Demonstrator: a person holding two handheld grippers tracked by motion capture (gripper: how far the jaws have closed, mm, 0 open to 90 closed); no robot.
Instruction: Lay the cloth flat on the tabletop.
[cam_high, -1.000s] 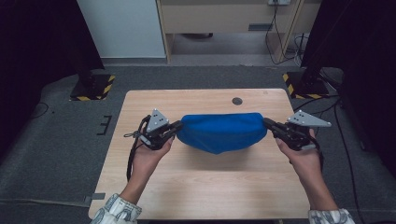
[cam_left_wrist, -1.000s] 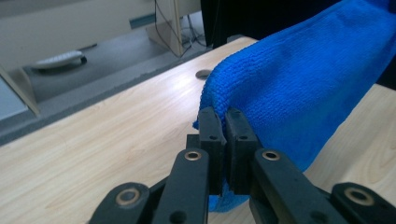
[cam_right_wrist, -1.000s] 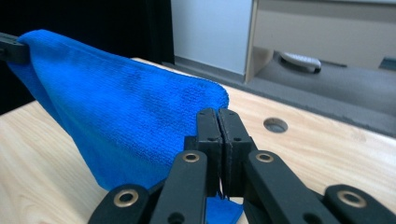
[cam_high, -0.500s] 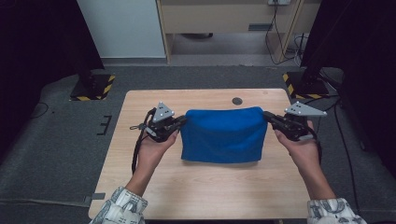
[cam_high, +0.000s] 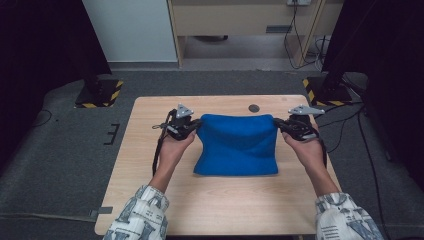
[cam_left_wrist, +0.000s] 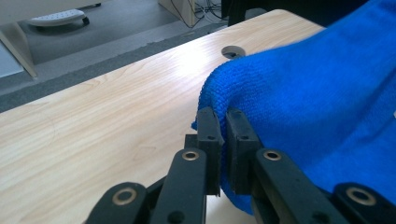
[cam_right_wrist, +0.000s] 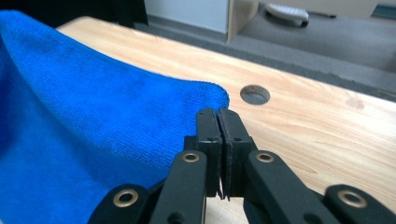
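The left gripper (cam_high: 192, 127) has its jaws nearly together, pinching the blue cloth (cam_high: 237, 145) at one far corner; its fingers (cam_left_wrist: 210, 135) bite a fold of the fabric. The right gripper (cam_high: 282, 125) is clamped tight on the other far corner. The cloth sags between them, its near edge lying on the table (cam_high: 150, 150), just short of the round hole (cam_high: 254, 108). How much of the cloth rests on the wood is hard to tell.

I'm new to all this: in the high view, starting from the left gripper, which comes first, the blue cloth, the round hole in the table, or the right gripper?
1. blue cloth: its corner is pinched in the left gripper.
2. round hole: farther back, past the table's middle.
3. right gripper: across the cloth, at its other corner.
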